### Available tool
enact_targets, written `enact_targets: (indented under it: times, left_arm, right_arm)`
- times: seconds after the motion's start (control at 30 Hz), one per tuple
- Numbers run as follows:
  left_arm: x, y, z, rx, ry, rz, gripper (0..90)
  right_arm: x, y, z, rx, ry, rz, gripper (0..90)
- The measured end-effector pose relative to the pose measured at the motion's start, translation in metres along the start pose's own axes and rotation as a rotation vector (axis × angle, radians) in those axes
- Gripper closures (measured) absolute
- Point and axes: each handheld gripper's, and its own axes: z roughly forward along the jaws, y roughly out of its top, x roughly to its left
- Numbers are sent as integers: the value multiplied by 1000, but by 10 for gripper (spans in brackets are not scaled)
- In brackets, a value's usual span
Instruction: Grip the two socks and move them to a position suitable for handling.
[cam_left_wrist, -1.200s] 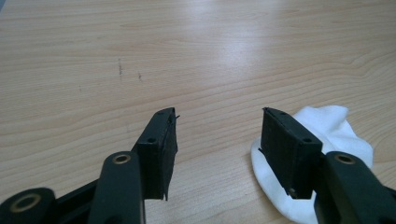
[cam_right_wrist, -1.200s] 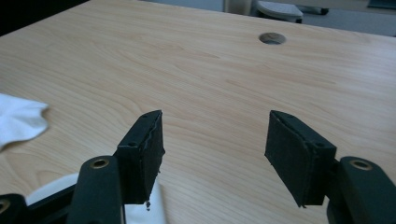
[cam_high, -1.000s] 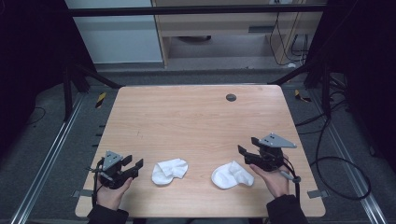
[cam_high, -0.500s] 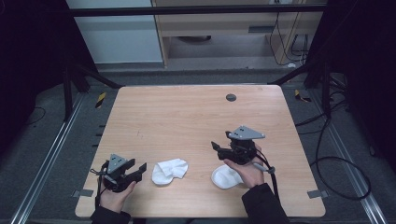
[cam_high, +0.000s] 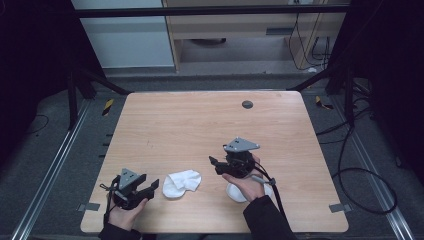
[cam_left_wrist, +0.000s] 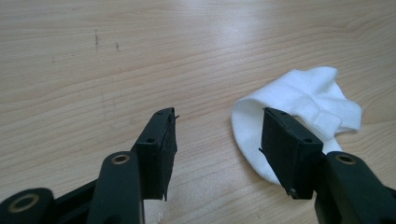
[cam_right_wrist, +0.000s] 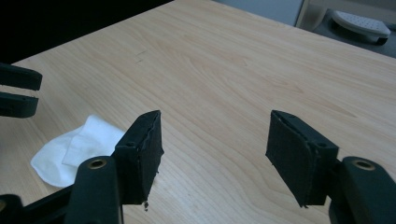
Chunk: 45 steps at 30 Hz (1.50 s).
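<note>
Wood grain runs across a pale table (cam_high: 200, 125), and two white socks lie near its front edge. From the high view, the left sock (cam_high: 181, 183) sits crumpled on the boards just to the right of the left gripper (cam_high: 148, 186), which is held low at the front left corner by the person's left hand (cam_high: 125, 210). The right gripper (cam_high: 216, 164) is held above the table near the middle front, its grey three-cornered plate (cam_high: 241, 145) on top, with the right hand (cam_high: 248, 182) beneath it; under that hand and wrist the right sock (cam_high: 240, 192) shows as a partly hidden patch of white. The left gripper view gives what the high view cannot: its two black jaws stand well apart with bare wood between them, and the left sock (cam_left_wrist: 299, 116) lies beyond and partly behind the right-hand jaw, its folded cuff end lifted into soft ridges; whether that jaw touches the cloth cannot be told. The right gripper view shows its own jaws likewise spread wide over bare table, holding nothing, with the left sock (cam_right_wrist: 77, 149) off to the lower left and the tips of the left gripper (cam_right_wrist: 18, 91) at the far left edge. A dark round hole (cam_high: 247, 104) marks the table's far side in the high view.
</note>
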Motion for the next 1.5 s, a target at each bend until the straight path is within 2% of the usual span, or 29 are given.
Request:
enact_targets:
  times: [0.23, 0.5, 0.67, 0.83, 1.03, 1.17, 1.3, 1.5]
  left_arm:
    - [-6, -3, 4, 30, -13, 21, 476]
    - [-14, -5, 10, 60, -41, 46, 498]
    - [-17, -6, 12, 75, -45, 51, 505]
    - [-22, -8, 16, 94, -53, 67, 506]
    - [-24, -9, 20, 119, -55, 79, 520]
    - [-27, -9, 22, 135, -56, 99, 549]
    - [-28, -10, 25, 148, -58, 95, 596]
    - [-29, -11, 28, 168, -59, 105, 627]
  right_arm:
    - [17, -1, 14, 32, 39, -35, 421]
    - [37, -7, 29, 85, 89, -109, 500]
    - [42, -14, 35, 108, 109, -107, 526]
    - [51, -25, 45, 142, 127, -127, 564]
    - [55, -31, 50, 156, 148, -106, 603]
    - [61, -36, 56, 179, 164, -121, 627]
    - [69, -43, 64, 214, 188, -132, 658]
    - [73, -49, 71, 241, 192, -143, 669]
